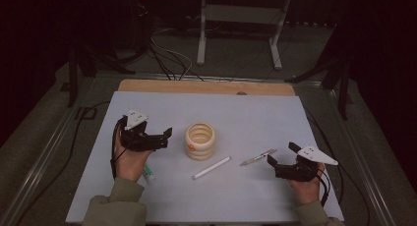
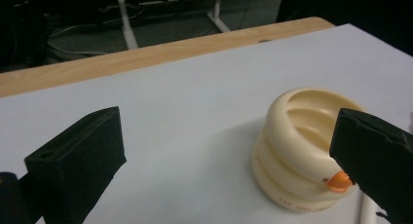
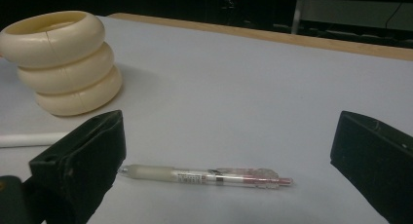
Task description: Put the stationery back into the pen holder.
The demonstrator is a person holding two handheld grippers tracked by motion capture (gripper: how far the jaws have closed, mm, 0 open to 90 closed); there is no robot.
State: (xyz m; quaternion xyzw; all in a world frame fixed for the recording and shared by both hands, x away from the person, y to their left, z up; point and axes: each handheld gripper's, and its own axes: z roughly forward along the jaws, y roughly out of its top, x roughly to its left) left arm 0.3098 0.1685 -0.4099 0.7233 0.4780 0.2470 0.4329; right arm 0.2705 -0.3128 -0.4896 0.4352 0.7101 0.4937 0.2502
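Nothing is in the cream ribbed plastic pen holder [image 1: 200, 141] yet at the centre of the frame. Your right gripper [image 1: 281, 160] stands wide open just beside the clear ballpoint pen [image 3: 204, 176], lower right of centre. Your left gripper [image 1: 166, 136] is wide open too, empty, left of the holder; the white stick [image 1: 211, 167] also waits below it.

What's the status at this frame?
Left gripper open beside cream ringed holder. Right gripper open, facing clear pen. White stick lies between, apart from both.
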